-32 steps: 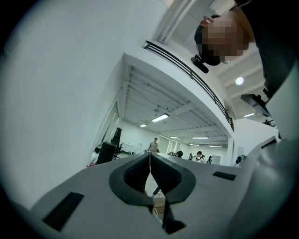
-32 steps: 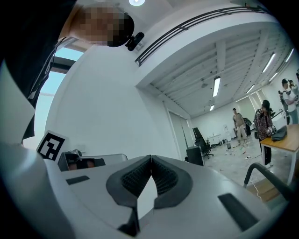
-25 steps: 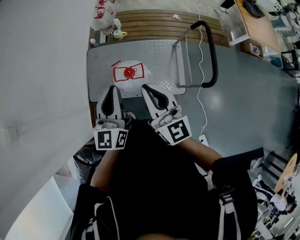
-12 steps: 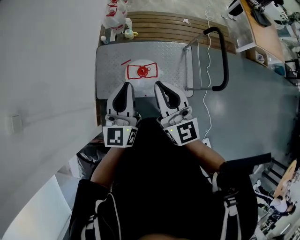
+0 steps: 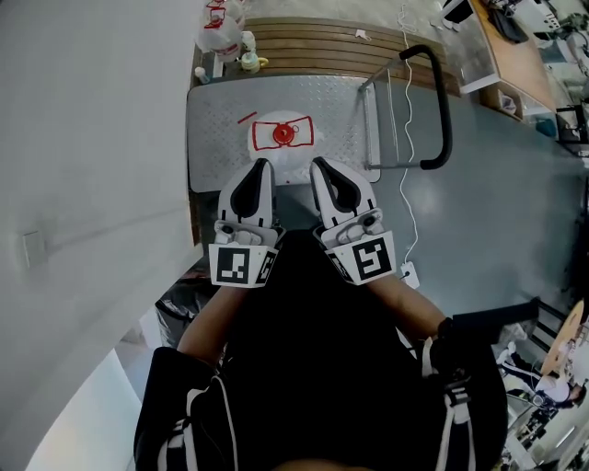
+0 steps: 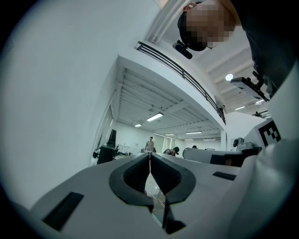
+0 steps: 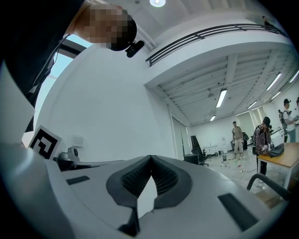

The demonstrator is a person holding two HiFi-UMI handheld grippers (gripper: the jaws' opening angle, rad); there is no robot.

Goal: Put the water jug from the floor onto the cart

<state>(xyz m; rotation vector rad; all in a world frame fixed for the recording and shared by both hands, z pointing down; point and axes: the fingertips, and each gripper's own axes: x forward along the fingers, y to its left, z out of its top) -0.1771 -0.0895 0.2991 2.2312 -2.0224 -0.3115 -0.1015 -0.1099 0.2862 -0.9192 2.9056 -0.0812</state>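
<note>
The water jug (image 5: pixel 283 135), seen from above with a red cap and red-edged label, stands on the cart's grey diamond-plate deck (image 5: pixel 221 120) near its front edge. My left gripper (image 5: pixel 262 166) and right gripper (image 5: pixel 319 165) are held level side by side, their tips just short of the jug on its near side. Both are shut with nothing between the jaws. In the left gripper view the left gripper (image 6: pixel 150 156) points across the hall, its pads meeting at the tips. The right gripper (image 7: pixel 150 158) is the same in the right gripper view. Neither of those views shows the jug.
The cart's black handle (image 5: pixel 444 101) rises at its right side, with a white cable (image 5: pixel 402 156) trailing over the floor beside it. Wooden slats (image 5: pixel 313 37) and several bottles (image 5: pixel 221 23) lie beyond the cart. A white wall (image 5: pixel 92 138) runs along the left. People stand far off (image 7: pixel 237 133).
Both grippers have moved forward towards the cart and now sit close to the jug. They stayed shut and side by side.
</note>
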